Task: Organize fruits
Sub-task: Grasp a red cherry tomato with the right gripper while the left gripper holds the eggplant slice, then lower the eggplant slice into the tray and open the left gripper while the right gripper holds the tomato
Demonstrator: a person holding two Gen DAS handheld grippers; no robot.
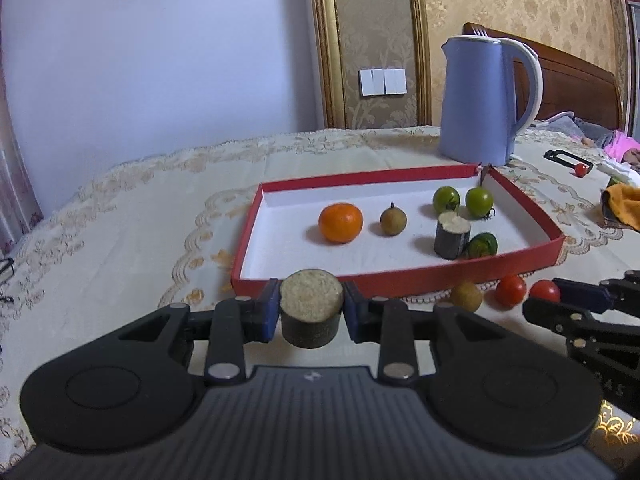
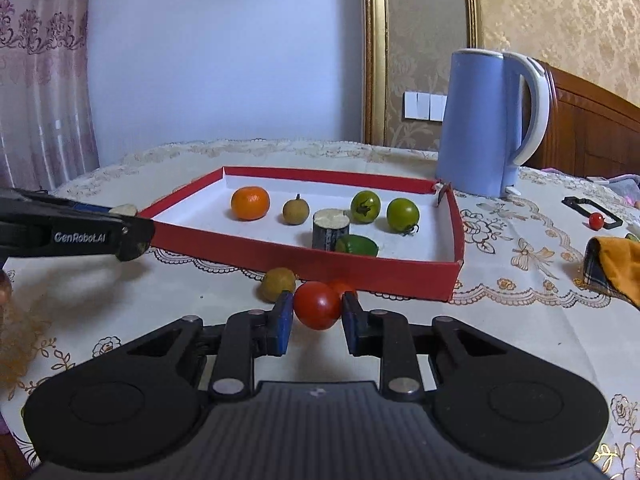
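Only the right wrist view shows the right tongs (image 2: 316, 314) bracketing a red tomato (image 2: 317, 309) on the desk (image 2: 520, 344), pads just beside it; whether they grip it I cannot tell. The left view shows the left tongs (image 1: 311, 312) clenched on a sugarcane piece (image 1: 311, 314), held low and level just short of the red box's (image 1: 400, 280) near wall. Open cloth lies left of the box.
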